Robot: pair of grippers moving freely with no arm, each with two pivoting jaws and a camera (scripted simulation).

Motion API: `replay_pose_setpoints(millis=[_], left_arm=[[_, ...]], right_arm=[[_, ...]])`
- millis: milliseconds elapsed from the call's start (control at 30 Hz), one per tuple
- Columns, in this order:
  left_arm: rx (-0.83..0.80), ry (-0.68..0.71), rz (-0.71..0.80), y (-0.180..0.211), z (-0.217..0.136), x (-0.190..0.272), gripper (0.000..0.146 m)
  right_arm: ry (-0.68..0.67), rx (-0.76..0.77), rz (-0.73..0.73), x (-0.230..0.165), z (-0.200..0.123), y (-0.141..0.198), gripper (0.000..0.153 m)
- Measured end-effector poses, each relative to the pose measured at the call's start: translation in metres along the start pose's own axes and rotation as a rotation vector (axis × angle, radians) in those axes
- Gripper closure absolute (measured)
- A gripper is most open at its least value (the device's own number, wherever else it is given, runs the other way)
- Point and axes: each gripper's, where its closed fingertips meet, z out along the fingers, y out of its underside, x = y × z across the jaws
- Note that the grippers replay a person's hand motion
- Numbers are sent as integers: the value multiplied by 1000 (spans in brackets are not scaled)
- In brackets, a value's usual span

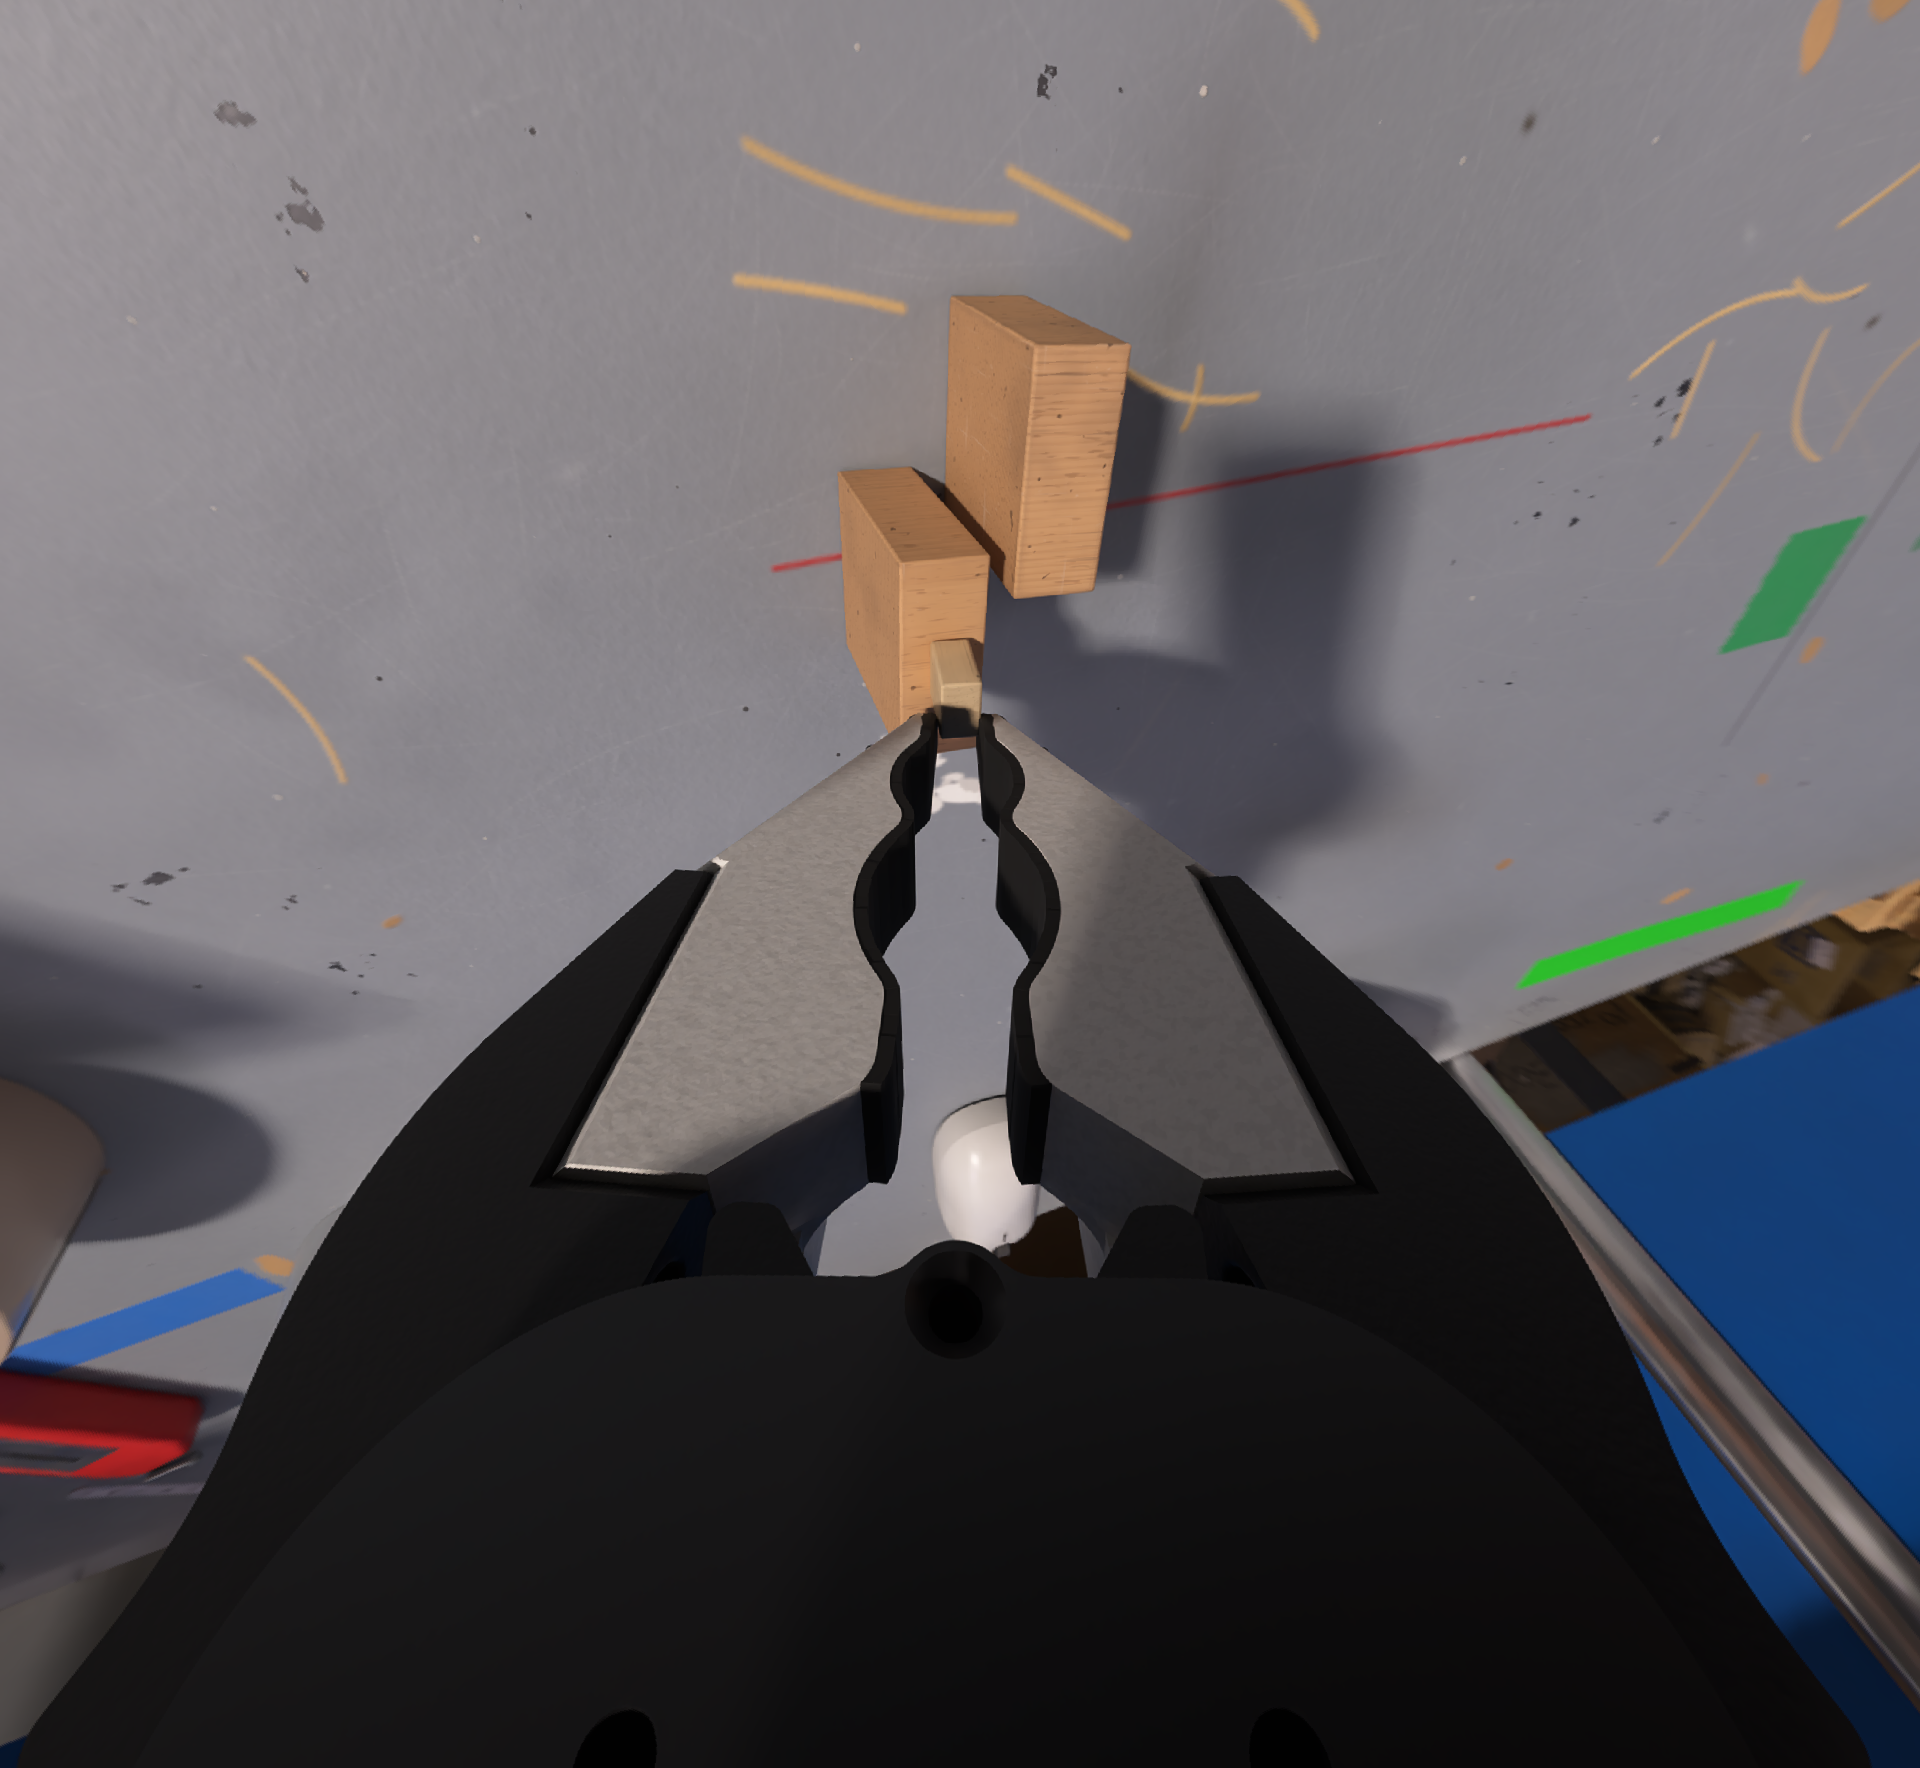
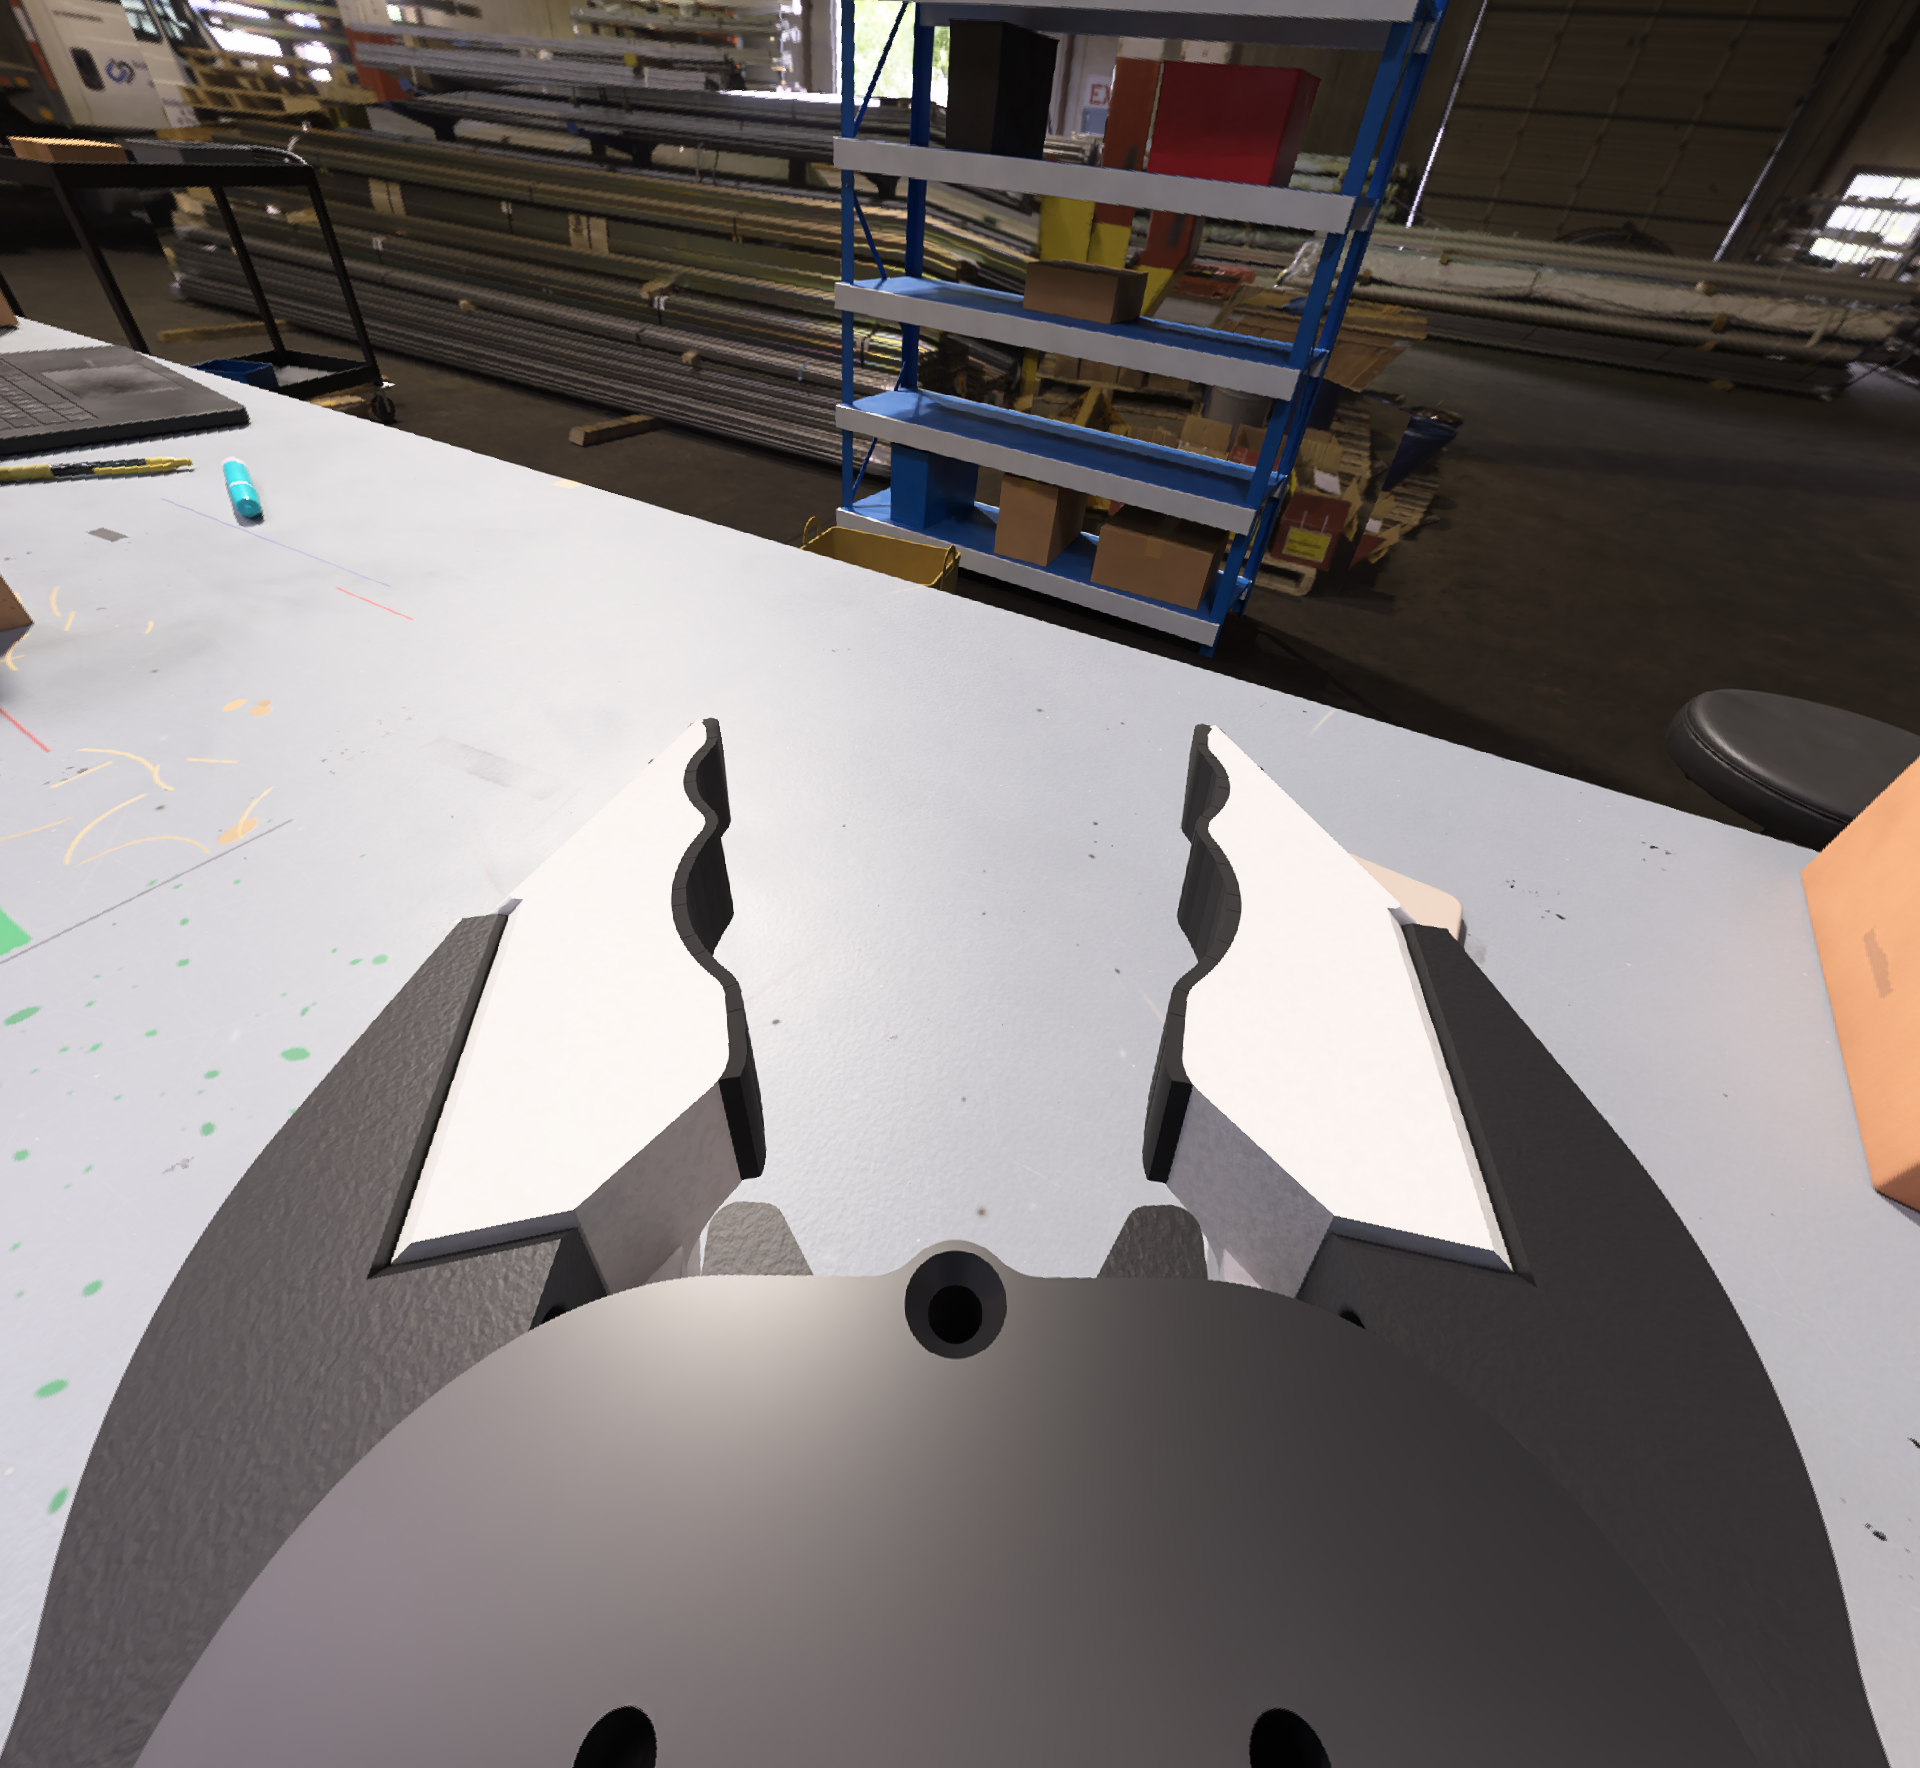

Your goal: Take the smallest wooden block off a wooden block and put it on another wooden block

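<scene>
Right now the left gripper (image 1: 958, 726) has its fingers drawn in narrow around the smallest wooden block (image 1: 956, 679), a pale little piece pinched at the very tips. That small block sits against the top face of the nearer wooden block (image 1: 906, 591), near its closest edge; whether it is lifted clear or touching I cannot tell from this angle. Just beyond the nearer block, almost touching it, stands the taller wooden block (image 1: 1034, 445), on the paint-marked grey table (image 1: 468, 419).

The right gripper (image 2: 956, 752) hangs well apart from all this with its fingers spread wide and nothing between them, only bare tabletop below. An orange box (image 2: 1870, 991) lies off to its right, and a teal marker (image 2: 241, 487) far to its left.

To my eye the pick is in hand: the grasp looks made, the transfer not begun. Next, I'd say, comes a straight pull away from the nearer block, then a short carry over to the taller block's top face, and a gentle release once it sits flat, since so small a piece could easily tip or slide.
</scene>
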Motion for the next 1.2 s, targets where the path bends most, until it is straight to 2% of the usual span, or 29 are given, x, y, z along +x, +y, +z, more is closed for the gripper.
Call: replay_pose_setpoints(millis=[167,400,600,700,1000,1200], left_arm=[[2,131,-29,0,-2,1,139],[36,467,-65,-4,-9,31,139],[44,513,-58,-6,-12,43,139],[53,478,-48,-9,-13,41,139],[62,34,101,-13,1,16,139],[121,-73,168,-25,-5,18,139]], right_arm=[[-3,1,-5,-2,2,-3,64],[-11,-6,-5,-3,7,-5,64],[-11,-13,-9,-5,7,-4,65],[-9,-14,-10,-5,7,-4,65],[-6,-21,-2,-5,6,3,65],[-7,-23,2,-6,8,5,65]])
